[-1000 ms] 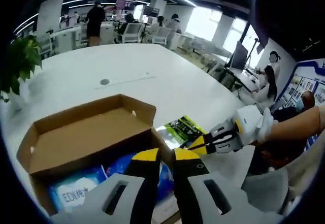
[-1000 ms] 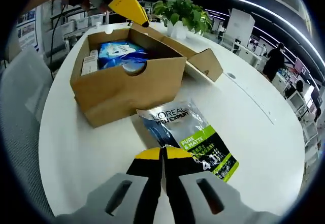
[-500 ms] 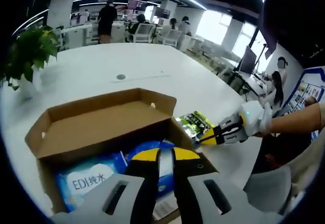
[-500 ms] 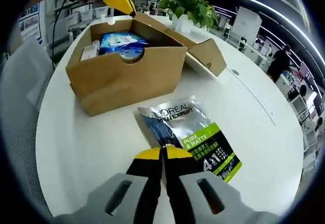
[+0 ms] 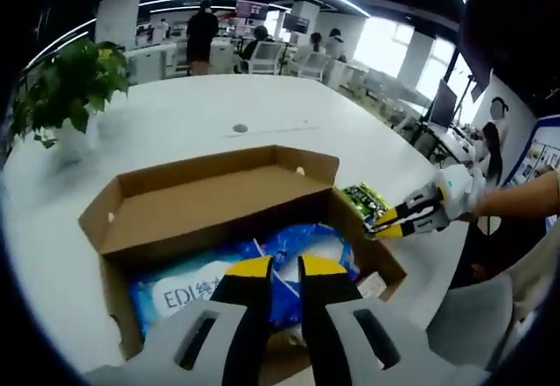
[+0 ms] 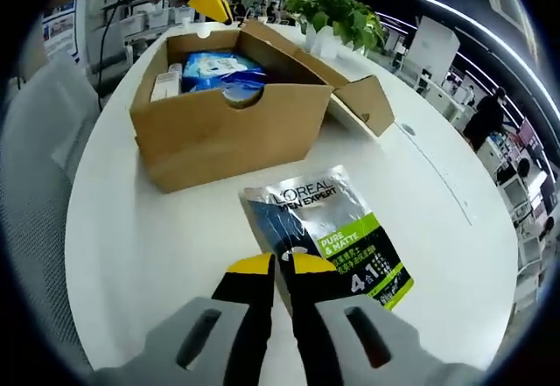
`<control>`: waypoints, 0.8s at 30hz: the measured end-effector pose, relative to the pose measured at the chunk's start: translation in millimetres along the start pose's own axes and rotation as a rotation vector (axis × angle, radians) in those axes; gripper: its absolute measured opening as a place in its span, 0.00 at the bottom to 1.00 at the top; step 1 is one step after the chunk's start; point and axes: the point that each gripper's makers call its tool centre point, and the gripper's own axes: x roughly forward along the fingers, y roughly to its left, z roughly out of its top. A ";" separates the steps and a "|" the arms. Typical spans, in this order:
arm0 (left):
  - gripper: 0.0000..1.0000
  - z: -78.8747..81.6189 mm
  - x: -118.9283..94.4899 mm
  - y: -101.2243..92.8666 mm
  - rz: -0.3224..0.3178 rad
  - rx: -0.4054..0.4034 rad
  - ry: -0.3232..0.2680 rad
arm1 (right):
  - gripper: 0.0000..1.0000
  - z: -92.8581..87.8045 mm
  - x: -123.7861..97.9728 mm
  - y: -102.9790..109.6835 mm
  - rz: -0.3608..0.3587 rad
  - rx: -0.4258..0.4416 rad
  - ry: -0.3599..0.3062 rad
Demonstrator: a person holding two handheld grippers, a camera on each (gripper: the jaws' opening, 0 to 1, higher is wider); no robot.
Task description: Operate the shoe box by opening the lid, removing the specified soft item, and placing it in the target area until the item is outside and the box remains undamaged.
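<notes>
Cardboard is dominating both views: the shoe box (image 5: 219, 220) is sitting on the white table (image 6: 157, 255) with its lid (image 5: 210, 198) folded right back, so we are looking straight down at the blue soft packs (image 5: 262, 268) left inside. The silver-and-green pouch (image 6: 328, 233), which we are taking to be the specified soft item, is lying flat on the table just beside the box's front wall, already outside and, in our judgement, in its target area. We are holding the right gripper (image 6: 273, 268) over the pouch's near edge, its yellow-tipped jaws parted a little and gripping nothing, apparently letting go. The left gripper (image 5: 278, 272) is hovering above the open box with its jaws slightly apart and empty, probably steadying our view of the contents. The box is looking undamaged. Behind, a potted plant (image 6: 328, 14) is standing at the table's far side, and an open office with desks and people is stretching away.
</notes>
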 end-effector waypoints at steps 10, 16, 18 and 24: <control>0.15 -8.7 -17.7 22.1 0.054 0.011 -0.008 | 0.16 30.9 -21.8 -10.7 -0.058 0.084 -0.054; 0.16 -18.0 -35.4 43.3 0.107 0.019 -0.012 | 0.20 53.3 -32.1 -12.7 -0.070 0.145 -0.086; 0.17 -21.9 -41.4 50.3 0.120 0.014 -0.012 | 0.20 61.5 -34.5 -13.6 -0.071 0.173 -0.104; 0.18 -30.8 -58.3 70.8 0.164 0.004 -0.018 | 0.21 80.4 -37.0 -14.0 -0.063 0.232 -0.136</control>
